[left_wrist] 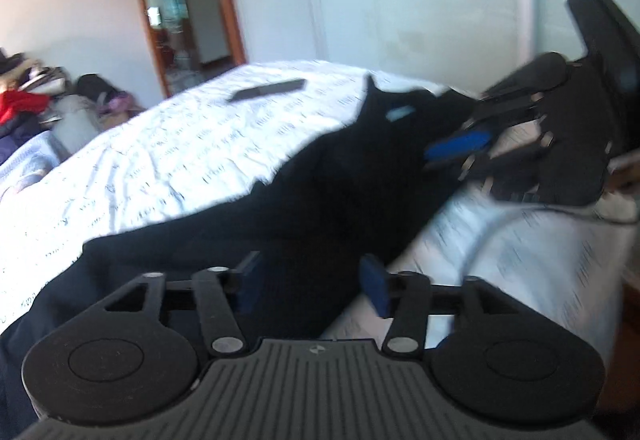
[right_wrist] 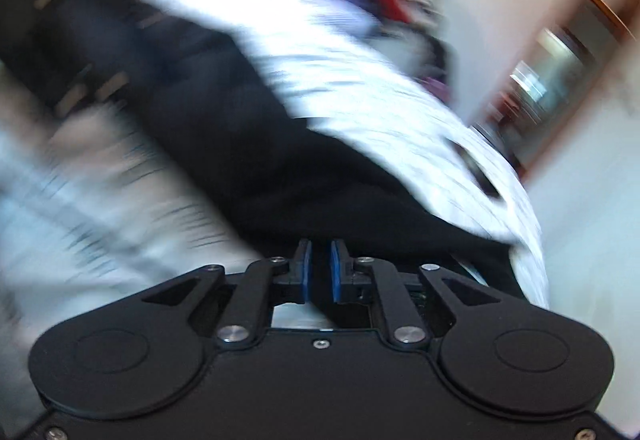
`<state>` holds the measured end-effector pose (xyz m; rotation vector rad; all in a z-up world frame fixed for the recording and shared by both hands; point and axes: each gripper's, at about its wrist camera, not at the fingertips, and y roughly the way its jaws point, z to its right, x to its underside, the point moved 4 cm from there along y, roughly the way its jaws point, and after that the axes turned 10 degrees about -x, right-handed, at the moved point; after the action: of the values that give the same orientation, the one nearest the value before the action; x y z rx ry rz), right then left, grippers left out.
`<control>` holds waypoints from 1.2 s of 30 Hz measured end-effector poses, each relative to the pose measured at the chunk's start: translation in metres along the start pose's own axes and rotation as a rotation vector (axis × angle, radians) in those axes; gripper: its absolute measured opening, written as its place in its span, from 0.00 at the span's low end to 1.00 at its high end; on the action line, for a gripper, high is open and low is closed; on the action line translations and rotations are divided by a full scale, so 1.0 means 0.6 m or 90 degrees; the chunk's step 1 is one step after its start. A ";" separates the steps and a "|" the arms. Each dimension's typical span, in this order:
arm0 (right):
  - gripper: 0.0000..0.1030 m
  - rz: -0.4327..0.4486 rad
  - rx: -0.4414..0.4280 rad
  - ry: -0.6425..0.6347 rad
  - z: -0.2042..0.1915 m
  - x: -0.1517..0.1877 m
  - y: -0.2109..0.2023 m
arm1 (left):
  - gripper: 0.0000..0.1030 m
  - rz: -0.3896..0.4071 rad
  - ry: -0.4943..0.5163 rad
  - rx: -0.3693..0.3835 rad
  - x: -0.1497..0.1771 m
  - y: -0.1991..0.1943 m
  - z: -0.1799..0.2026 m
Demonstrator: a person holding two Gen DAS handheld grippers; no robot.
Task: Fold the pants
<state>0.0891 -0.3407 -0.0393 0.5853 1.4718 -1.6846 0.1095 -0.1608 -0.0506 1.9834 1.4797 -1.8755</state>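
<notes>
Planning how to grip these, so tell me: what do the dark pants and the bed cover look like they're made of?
Pants: soft matte dark fabric, probably cotton or a knit; it drapes limply with no shine. Bed cover: thin white printed cloth, likely cotton; fine wrinkles show. Blur leaves the weave unclear.

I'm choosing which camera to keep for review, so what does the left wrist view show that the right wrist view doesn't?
Only the left wrist view shows the left gripper, its jaws apart with the dark pants lying between them and no pad visibly pressing, plus the right gripper seen from outside. It also shows the flat dark object sharply; the right view has only a blur there.

Only the right wrist view shows the right gripper's jaws nearly together with dark cloth between them; it is heavily blurred.

Both show the pants, the patterned white bedcover and the doorway.
</notes>
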 end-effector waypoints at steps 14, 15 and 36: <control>0.40 0.116 0.040 0.569 0.347 -0.003 0.118 | 0.74 0.017 0.073 -0.013 -0.045 0.101 0.162; 0.40 0.107 0.043 0.581 0.355 -0.005 0.132 | 0.74 0.018 0.082 -0.017 -0.045 0.103 0.169; 0.06 0.204 0.068 0.645 0.377 -0.016 0.000 | 0.75 0.057 0.112 -0.033 -0.065 0.112 0.187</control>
<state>0.1308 -0.5561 0.0168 1.8070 1.7952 -1.2320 0.0747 -0.2874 -0.0869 2.2011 1.4357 -1.6491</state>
